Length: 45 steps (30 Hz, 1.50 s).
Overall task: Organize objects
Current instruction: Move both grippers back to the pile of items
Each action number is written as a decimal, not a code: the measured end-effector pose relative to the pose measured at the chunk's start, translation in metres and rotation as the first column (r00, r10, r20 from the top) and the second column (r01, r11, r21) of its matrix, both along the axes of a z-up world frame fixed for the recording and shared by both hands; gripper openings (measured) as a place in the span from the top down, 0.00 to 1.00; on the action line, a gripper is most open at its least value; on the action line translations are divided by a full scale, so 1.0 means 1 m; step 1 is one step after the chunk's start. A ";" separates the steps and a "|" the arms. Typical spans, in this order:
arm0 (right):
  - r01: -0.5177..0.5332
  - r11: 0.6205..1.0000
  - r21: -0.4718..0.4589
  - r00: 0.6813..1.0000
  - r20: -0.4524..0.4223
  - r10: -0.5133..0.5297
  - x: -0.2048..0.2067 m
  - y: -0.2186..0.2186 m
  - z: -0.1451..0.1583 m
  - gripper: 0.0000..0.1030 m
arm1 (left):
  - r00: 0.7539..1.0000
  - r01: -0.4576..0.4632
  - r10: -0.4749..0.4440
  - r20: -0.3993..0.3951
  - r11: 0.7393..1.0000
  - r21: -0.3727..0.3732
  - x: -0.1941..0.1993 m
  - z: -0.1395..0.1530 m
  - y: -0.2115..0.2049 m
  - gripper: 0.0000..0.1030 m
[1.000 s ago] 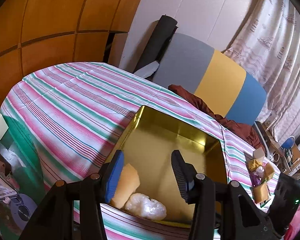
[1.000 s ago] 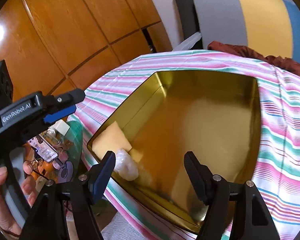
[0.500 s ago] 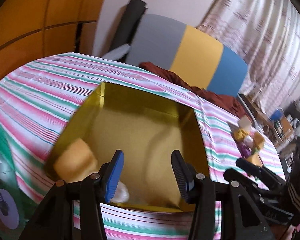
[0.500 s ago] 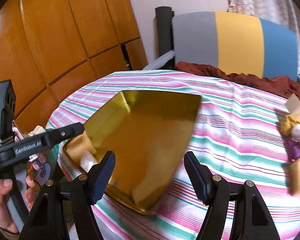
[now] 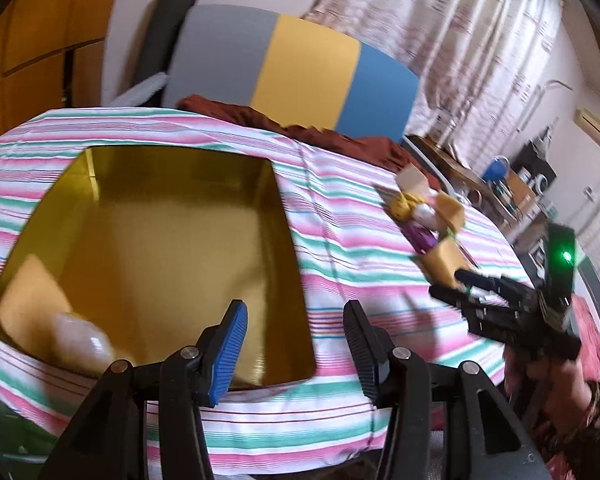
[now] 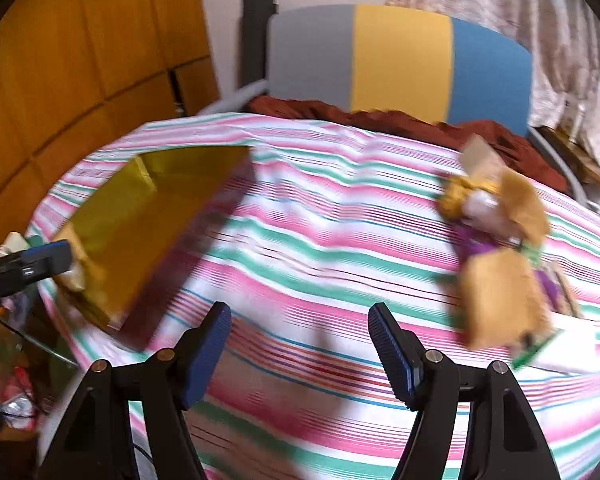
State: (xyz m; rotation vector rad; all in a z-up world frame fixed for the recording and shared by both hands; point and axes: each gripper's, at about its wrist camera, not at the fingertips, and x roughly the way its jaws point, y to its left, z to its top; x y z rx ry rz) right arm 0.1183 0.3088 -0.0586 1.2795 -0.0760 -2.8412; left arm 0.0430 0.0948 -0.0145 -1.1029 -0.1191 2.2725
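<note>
An open gold tin box (image 5: 172, 248) sits on the striped tablecloth (image 5: 340, 248). In its near left corner lie a yellow pad (image 5: 28, 300) and a white wrapped lump (image 5: 82, 344). My left gripper (image 5: 294, 320) hangs open over the box's near right corner, holding nothing. A pile of small items (image 6: 496, 248), tan blocks with purple and white bits, lies to the right on the cloth. My right gripper (image 6: 300, 320) stands open over bare cloth between the gold box (image 6: 140, 220) and the pile; in the left wrist view it (image 5: 448, 284) is close to the pile (image 5: 432, 224).
A grey, yellow and blue panel (image 5: 292, 76) and a dark red cloth (image 5: 320, 136) lie behind the table. Wooden cupboards (image 6: 60, 60) stand to the left, curtains (image 5: 440, 28) and cluttered furniture to the right. A white packet (image 6: 568, 348) lies beside the pile.
Both views have swung to the right. The gold box has slid to the left of each picture and the pile of small items has come nearer. Neither gripper's jaws have changed.
</note>
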 end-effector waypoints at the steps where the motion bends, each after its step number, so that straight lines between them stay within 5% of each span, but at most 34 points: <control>1: 0.014 1.000 0.013 1.000 0.004 -0.014 0.001 0.009 -0.001 0.30 | 1.000 0.011 -0.011 0.000 1.000 -0.003 0.002 0.000 0.006 0.51; 5: 0.097 0.992 0.085 0.995 0.010 -0.098 -0.001 0.060 -0.001 0.30 | 0.999 0.037 -0.037 0.007 0.999 -0.001 0.010 -0.001 0.020 0.51; 13: 0.182 0.981 0.072 0.980 0.063 -0.187 -0.020 0.127 -0.021 0.28 | 0.996 0.086 -0.086 0.011 0.995 -0.053 0.020 -0.004 0.047 0.51; 17: 0.147 0.987 -0.071 0.985 0.103 -0.139 -0.019 0.132 -0.034 0.23 | 0.996 0.092 -0.091 0.022 0.994 -0.064 0.020 -0.007 0.056 0.51; 24: -0.035 0.966 -0.256 0.999 -0.044 0.024 -0.005 0.122 0.004 0.21 | 0.993 0.110 -0.107 0.039 0.991 -0.081 0.021 -0.012 0.073 0.51; 26: 0.010 0.977 -0.211 0.998 -0.060 -0.023 -0.005 0.131 0.012 0.21 | 0.993 0.116 -0.113 0.041 0.990 -0.083 0.021 -0.013 0.079 0.51; 31: 0.194 0.973 0.121 0.981 -0.012 -0.194 -0.010 0.160 0.001 0.24 | 0.990 0.130 -0.126 0.057 0.988 -0.082 0.020 -0.016 0.092 0.51; 38: 0.097 0.939 0.330 0.987 0.093 -0.134 -0.025 0.136 -0.037 0.31 | 0.987 0.154 -0.149 0.064 0.985 -0.077 0.015 -0.015 0.115 0.51; 42: 0.053 0.919 0.391 0.981 0.153 -0.122 -0.025 0.135 -0.056 0.45 | 0.983 0.179 -0.175 0.062 0.981 -0.079 0.014 -0.014 0.130 0.51; 45: 0.057 0.942 0.330 0.978 0.173 -0.120 -0.027 0.143 -0.057 0.57 | 0.979 0.199 -0.194 0.062 0.977 -0.078 0.013 -0.013 0.144 0.51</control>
